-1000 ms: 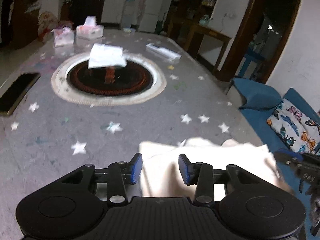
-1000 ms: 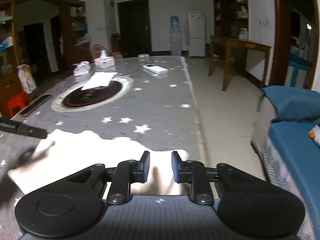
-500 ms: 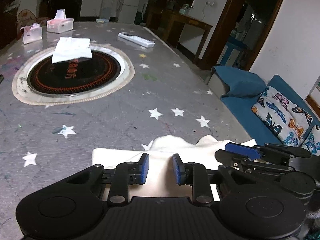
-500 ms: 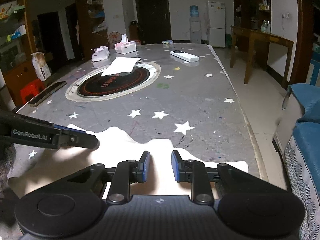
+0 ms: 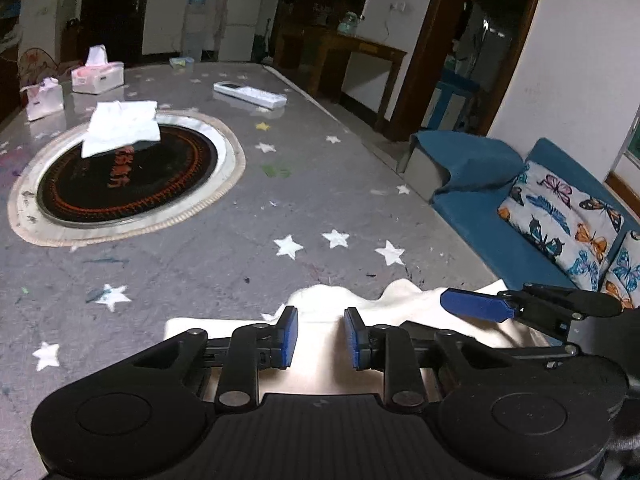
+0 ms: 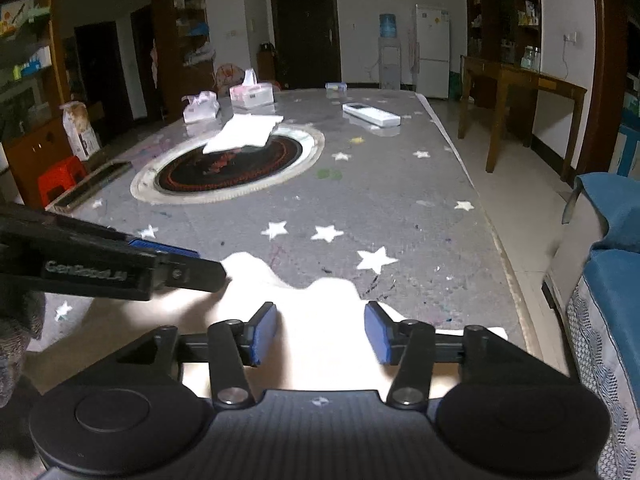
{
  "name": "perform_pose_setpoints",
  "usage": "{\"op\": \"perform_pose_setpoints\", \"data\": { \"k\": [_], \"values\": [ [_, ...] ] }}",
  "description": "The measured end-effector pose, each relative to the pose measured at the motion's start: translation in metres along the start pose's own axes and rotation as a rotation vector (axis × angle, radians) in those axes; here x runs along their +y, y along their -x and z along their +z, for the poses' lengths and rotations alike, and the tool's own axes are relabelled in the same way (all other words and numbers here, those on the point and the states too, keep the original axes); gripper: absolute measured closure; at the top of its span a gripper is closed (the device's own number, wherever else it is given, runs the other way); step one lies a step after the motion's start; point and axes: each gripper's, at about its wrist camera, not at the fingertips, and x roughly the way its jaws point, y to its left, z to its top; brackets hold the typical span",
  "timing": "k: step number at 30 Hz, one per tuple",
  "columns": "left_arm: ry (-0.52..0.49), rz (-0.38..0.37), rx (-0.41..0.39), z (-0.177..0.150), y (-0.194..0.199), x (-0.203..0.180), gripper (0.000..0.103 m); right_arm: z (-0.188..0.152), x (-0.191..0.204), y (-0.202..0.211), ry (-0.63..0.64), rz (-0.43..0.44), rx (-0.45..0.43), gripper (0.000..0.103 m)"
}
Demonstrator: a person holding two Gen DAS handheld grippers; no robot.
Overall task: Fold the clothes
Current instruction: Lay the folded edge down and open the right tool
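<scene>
Grippers: two, left gripper (image 5: 321, 337), right gripper (image 6: 320, 333) jaws opening; one cream garment (image 6: 320, 320).

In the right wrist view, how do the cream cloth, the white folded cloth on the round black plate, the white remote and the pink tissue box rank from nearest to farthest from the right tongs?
1. Cream cloth: directly under the right tongs.
2. White folded cloth: middle of the table, left of centre.
3. White remote: far part, to the right.
4. Pink tissue box: far end, left.
</scene>
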Motion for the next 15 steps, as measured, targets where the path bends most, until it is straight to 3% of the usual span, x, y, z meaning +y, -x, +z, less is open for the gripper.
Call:
{"op": "perform_pose_setpoints", "data": {
  "k": [5, 15],
  "values": [
    [0.008, 0.001, -0.001, 0.002, -0.004, 0.000, 0.076, 0.002, 0.002, 0.002, 0.015, 0.008, 0.000, 0.047],
    [-0.026, -0.015, -0.039, -0.012, 0.025, -0.011, 0.076, -0.008, 0.015, 0.030, 0.064, 0.033, -0.020, 0.033]
  ]
}}
